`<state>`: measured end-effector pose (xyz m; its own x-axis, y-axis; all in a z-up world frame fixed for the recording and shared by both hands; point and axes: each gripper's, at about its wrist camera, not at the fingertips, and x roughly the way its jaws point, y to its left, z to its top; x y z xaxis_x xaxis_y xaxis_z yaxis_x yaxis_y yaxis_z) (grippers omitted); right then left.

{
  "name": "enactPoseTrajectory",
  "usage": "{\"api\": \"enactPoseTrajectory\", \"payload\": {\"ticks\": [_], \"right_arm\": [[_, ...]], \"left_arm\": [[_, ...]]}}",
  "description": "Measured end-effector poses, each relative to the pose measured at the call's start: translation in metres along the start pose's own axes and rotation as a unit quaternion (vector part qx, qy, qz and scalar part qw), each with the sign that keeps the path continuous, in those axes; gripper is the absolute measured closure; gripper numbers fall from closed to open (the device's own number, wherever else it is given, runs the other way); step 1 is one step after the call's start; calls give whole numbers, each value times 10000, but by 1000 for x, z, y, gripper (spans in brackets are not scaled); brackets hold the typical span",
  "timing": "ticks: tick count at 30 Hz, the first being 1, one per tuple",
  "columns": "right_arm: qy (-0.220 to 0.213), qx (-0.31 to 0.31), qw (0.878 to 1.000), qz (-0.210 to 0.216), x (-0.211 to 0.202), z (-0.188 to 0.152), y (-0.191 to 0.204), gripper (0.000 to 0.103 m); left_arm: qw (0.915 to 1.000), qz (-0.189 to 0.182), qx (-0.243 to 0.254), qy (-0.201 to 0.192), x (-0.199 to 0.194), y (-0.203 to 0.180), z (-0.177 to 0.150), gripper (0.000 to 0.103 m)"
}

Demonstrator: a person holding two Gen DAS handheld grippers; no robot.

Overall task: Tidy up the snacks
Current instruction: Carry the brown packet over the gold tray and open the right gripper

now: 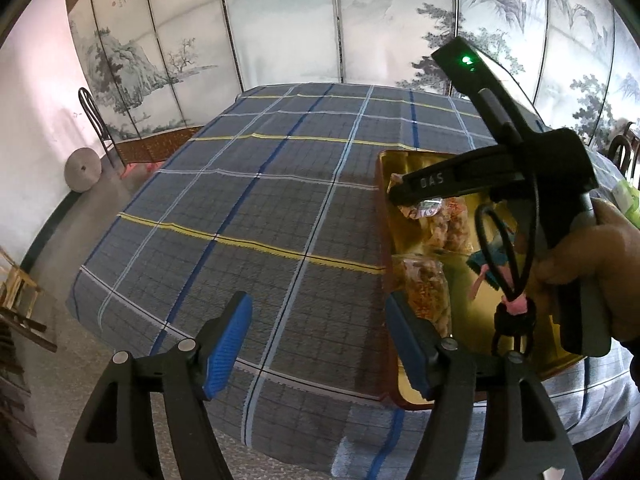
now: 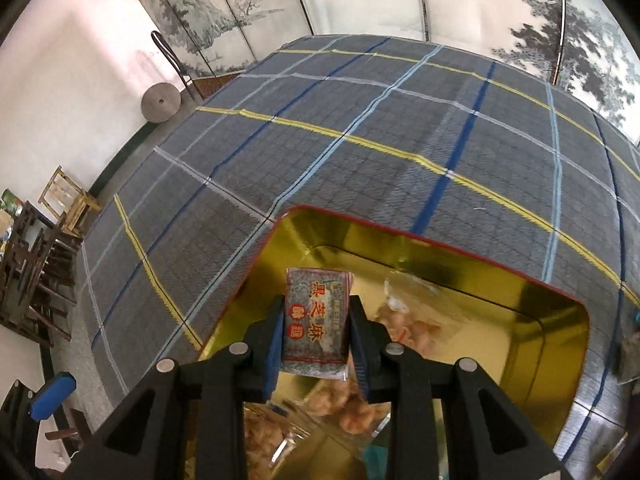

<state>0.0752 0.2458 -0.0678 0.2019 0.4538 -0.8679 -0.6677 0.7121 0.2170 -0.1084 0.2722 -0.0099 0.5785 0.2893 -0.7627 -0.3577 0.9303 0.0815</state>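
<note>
We are putting snacks into the gold tin (image 2: 532, 312) that sits on the bench (image 2: 360, 120) with the checked cloth. Our right tongs (image 2: 316, 336) pinch a small sesame snack pack (image 2: 314, 326) and hold it over the tin, above the clear bags of puffed snacks (image 2: 352, 404) already inside. Our left tongs (image 1: 320, 344) are spread wide with nothing in them, just beside the tin's edge. Next, we think, we lower the pack onto a bare spot and let go.

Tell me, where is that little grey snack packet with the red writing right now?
In the right wrist view, the grey snack packet is clamped in the right tool, held above the gold tin, over the clear-wrapped snacks inside.
</note>
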Motion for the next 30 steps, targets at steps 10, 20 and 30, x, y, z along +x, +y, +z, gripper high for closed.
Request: {"api": "enactPoseTrajectory", "payload": {"ticks": [10,20,30], "right_arm": [[-43,-54,9999,-116,7,1,7,72],[-268,-99,9994,-188,-5,-1,9,70],[-1382,164,9903,34,-77,-37,-13,64]], "left_arm": [[10000,40,-22,-11,4,6,0,36],[9999,110,-19,43,9,7,-1,32],[9998,138,107,-41,1,-2,-1,28]]}}
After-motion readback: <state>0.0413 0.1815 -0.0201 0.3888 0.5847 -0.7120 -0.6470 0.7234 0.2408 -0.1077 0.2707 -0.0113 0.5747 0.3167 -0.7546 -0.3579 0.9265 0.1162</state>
